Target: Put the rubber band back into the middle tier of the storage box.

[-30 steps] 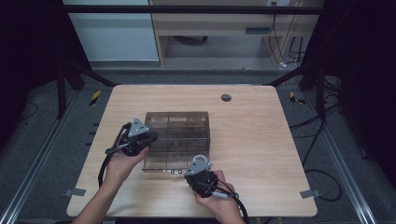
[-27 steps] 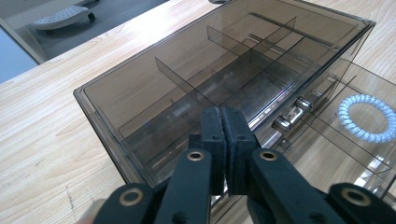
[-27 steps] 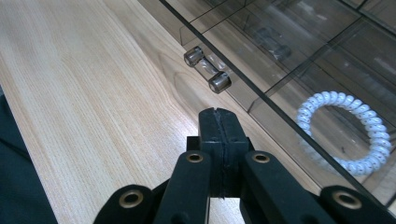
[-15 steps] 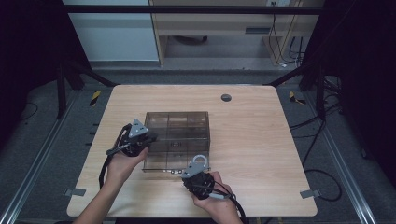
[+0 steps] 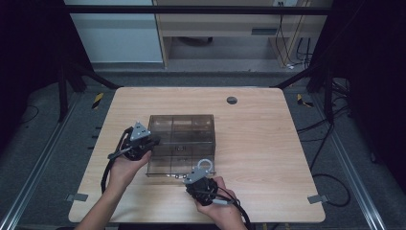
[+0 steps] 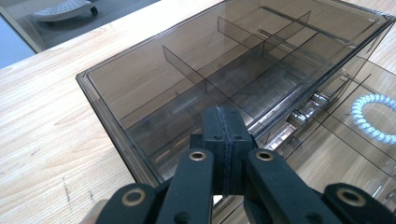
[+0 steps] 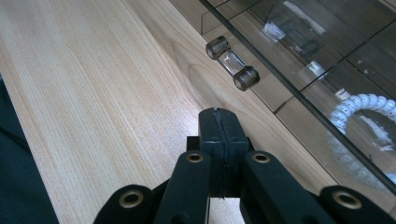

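1. The room is dim, with dark floor round a pale wooden table (image 5: 268, 143). From the high view I see a smoky clear box (image 5: 182, 143) near the table's middle. My left claw (image 5: 151, 141) sits at the box's left wall; my right claw (image 5: 194, 175) sits at its near front edge. The box's long sides run across the table, and its front faces me.

2. In the left gripper view the left claw (image 6: 224, 140) is closed with nothing between its jaws. Its tip is up against the box's (image 6: 233, 70) near wall, though I cannot tell whether it touches. Ahead of the tip, dividers cut the box into compartments. A white coiled ring (image 6: 376, 119) lies off to the right of the claw, seen through the clear plastic.

3. In the right gripper view the right claw (image 7: 219, 140) is likewise closed and empty, hovering over bare wood. Just ahead of it, slightly right, is a clear bar handle (image 7: 232, 63) on the box front, its length running along that front. The ring (image 7: 359, 128) shows behind the panel to the right.

4. I judge the step is pulling the drawer. To do it well, I would keep the left claw braced on the wall, open the right jaws, straddle the handle across its length, then pull straight out.
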Demonstrator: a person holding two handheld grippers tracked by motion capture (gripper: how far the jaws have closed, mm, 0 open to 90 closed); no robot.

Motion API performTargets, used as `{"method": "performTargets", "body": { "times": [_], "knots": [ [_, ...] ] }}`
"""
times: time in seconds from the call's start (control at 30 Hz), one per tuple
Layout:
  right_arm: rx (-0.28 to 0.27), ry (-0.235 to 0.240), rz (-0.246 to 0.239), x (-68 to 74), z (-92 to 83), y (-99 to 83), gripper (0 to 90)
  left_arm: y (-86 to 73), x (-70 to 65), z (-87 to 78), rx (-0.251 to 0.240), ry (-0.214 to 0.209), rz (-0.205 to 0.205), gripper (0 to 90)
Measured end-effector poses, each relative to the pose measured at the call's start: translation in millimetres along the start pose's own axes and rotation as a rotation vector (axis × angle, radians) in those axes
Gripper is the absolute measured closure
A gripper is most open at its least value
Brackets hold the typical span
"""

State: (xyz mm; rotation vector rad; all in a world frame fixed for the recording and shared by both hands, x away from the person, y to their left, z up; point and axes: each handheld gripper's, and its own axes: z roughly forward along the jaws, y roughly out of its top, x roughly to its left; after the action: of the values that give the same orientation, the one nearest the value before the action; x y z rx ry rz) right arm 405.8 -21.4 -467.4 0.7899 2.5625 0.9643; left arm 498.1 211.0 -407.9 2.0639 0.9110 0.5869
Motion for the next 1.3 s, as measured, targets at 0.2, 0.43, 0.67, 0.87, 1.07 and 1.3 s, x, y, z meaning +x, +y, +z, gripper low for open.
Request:
{"method": "performTargets", "body": {
  "times": [0.2,0.43,0.67,0.87,1.07,1.3],
  "knots": [
    [0.004,-0.007,0.007,-1.1,1.5,0.0,90.0,-0.1,0.2,0.0,0.000,-0.001,-0.002,89.3],
    [0.000,-0.011,0.005,-2.9,4.0,0.5,90.0,-0.5,-0.5,0.1,-0.002,0.004,0.000,89.1],
    [-0.005,-0.021,0.011,-7.3,5.4,1.2,90.0,-0.4,-0.8,0.2,-0.001,0.005,0.000,89.2],
    [-0.008,-0.028,0.016,-8.9,6.6,1.7,90.0,-0.2,-1.1,0.2,0.000,0.007,0.000,89.3],
    [-0.004,-0.040,0.019,-11.8,6.9,2.2,90.0,-0.2,-1.4,0.3,0.000,0.008,0.003,89.3],
    [-0.006,-0.049,0.026,-15.7,8.1,2.8,90.0,0.1,-1.5,0.3,0.003,0.009,0.005,89.5]
  ]
}}
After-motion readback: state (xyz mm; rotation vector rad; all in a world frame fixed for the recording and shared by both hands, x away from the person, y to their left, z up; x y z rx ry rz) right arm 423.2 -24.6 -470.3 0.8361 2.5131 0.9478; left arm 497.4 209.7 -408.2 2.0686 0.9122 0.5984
